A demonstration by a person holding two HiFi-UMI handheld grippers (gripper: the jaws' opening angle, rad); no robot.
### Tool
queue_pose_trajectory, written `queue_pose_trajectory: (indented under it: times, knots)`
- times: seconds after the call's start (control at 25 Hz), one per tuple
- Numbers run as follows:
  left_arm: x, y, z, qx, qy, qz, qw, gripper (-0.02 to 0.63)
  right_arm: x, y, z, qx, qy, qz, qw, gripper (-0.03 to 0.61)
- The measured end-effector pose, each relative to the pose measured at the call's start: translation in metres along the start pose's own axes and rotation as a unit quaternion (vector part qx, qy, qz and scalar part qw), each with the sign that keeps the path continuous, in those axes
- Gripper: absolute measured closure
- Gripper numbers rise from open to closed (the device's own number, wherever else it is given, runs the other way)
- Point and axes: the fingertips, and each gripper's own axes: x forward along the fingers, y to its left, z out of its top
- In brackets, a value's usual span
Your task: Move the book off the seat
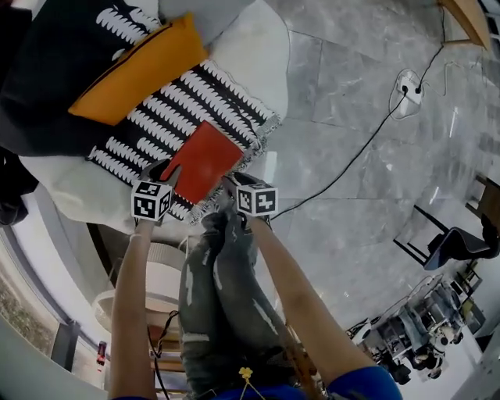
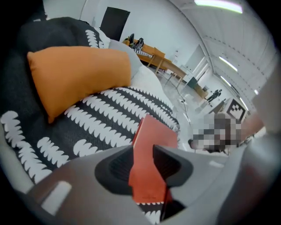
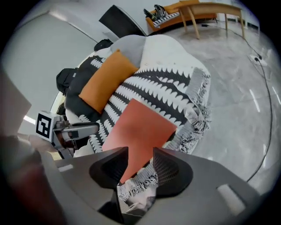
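A thin red book [image 1: 205,160] lies flat on the black-and-white patterned blanket [image 1: 211,94] that covers the white seat [image 1: 262,47], near the blanket's front fringe. My left gripper [image 1: 162,173] is at the book's left corner. In the left gripper view the book [image 2: 154,134] runs between the jaws of the left gripper [image 2: 142,154], which stand apart from it. My right gripper [image 1: 233,184] is at the book's near right corner. The right gripper [image 3: 140,156] is open, and a corner of the book [image 3: 140,125] reaches in between its jaws without being pressed.
An orange cushion [image 1: 141,70] leans at the back of the seat, behind the book. A black cable [image 1: 351,156] crosses the marble floor to a floor socket [image 1: 406,94] at the right. The person's legs [image 1: 219,297] are below the grippers. Wooden desks [image 3: 206,11] stand far off.
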Motion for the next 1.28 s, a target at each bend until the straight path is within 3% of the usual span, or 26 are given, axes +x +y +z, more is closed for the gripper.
queue_pose_trajectory:
  times: [0.2, 0.44, 0.56, 0.72, 1.0, 1.28]
  knots:
    - [0.036, 0.017, -0.014, 0.007, 0.015, -0.005, 0.9999, 0.472, 0.047, -0.020, -0.015, 0.067, 0.014, 0.016, 0.998, 0.359]
    - [0.056, 0.014, -0.027, 0.044, 0.039, -0.041, 0.9974, 0.468, 0.084, -0.018, -0.022, 0.138, -0.001, 0.079, 0.987, 0.341]
    - [0.058, 0.010, -0.030, 0.038, 0.037, -0.043, 0.9976, 0.477, 0.084, -0.020, -0.023, 0.131, -0.015, 0.098, 0.986, 0.326]
    - [0.059, 0.006, -0.039, 0.024, 0.054, -0.051, 0.9970, 0.494, 0.080, -0.025, -0.020, 0.108, -0.034, 0.084, 0.990, 0.343]
    - [0.045, -0.005, -0.051, -0.071, 0.050, -0.031, 0.9958, 0.505, 0.061, -0.026, -0.001, 0.064, -0.050, 0.058, 0.995, 0.362]
    - [0.025, -0.027, -0.047, -0.121, 0.017, -0.019, 0.9923, 0.509, 0.031, -0.020, 0.011, 0.027, -0.053, 0.046, 0.997, 0.364]
